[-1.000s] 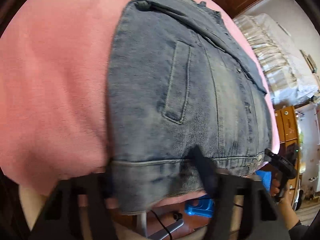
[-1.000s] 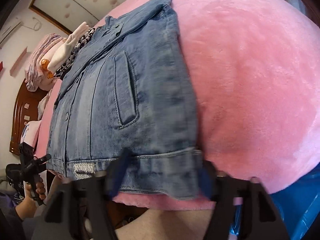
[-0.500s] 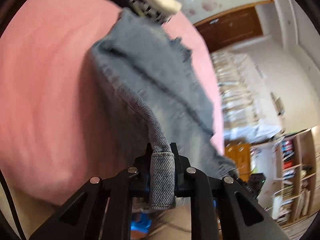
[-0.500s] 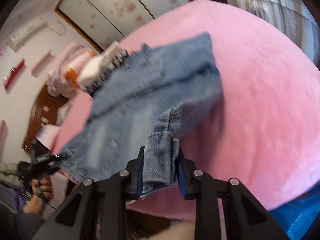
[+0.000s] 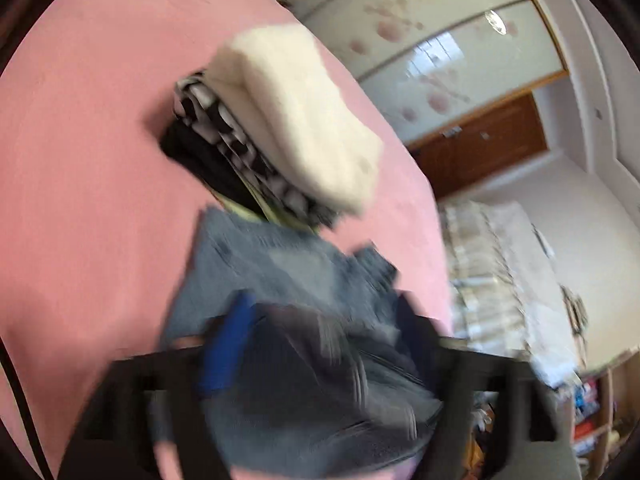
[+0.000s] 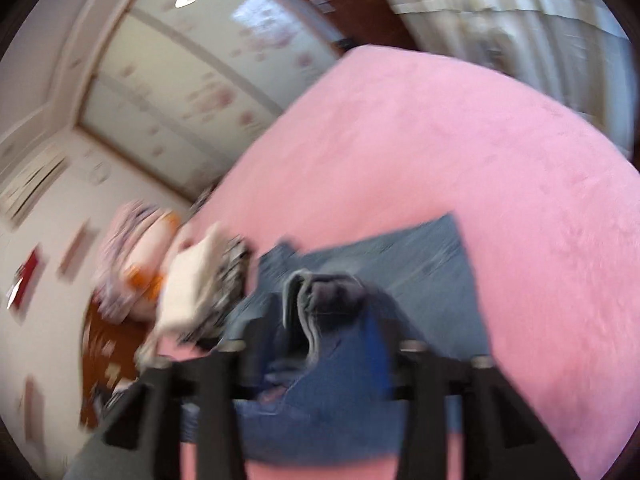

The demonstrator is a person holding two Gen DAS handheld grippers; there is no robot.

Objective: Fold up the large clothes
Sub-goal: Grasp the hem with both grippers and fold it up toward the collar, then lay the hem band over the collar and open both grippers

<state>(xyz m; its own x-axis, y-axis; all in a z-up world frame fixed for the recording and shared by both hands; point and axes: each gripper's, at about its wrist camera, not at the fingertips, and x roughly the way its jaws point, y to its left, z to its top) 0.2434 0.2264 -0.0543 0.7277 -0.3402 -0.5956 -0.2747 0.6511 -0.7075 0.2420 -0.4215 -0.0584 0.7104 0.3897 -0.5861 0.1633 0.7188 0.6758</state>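
A blue denim jacket (image 5: 280,256) lies on the pink bedspread (image 5: 80,160), its lower part doubled over towards the collar. The picture is blurred by motion. My left gripper (image 5: 324,308) hangs just over the folded cloth; its jaws are opening and stand wide, with loose denim between them. In the right wrist view the jacket (image 6: 420,264) spreads across the bedspread (image 6: 440,140). My right gripper (image 6: 320,320) is opening too, and a bunched fold of hem stands in the gap, free of the pads.
A stack of folded clothes topped by a cream knit (image 5: 296,108) sits just beyond the jacket, also seen as the cream knit (image 6: 188,280). Pink and orange bedding (image 6: 132,248) is piled behind. A wardrobe (image 5: 440,40) and curtains (image 6: 500,8) line the walls.
Both grippers closed on the jacket's bottom hem, lifted it and carried it forward towards the collar. Their jaws, pinched on the hem half a second ago, now stand apart.
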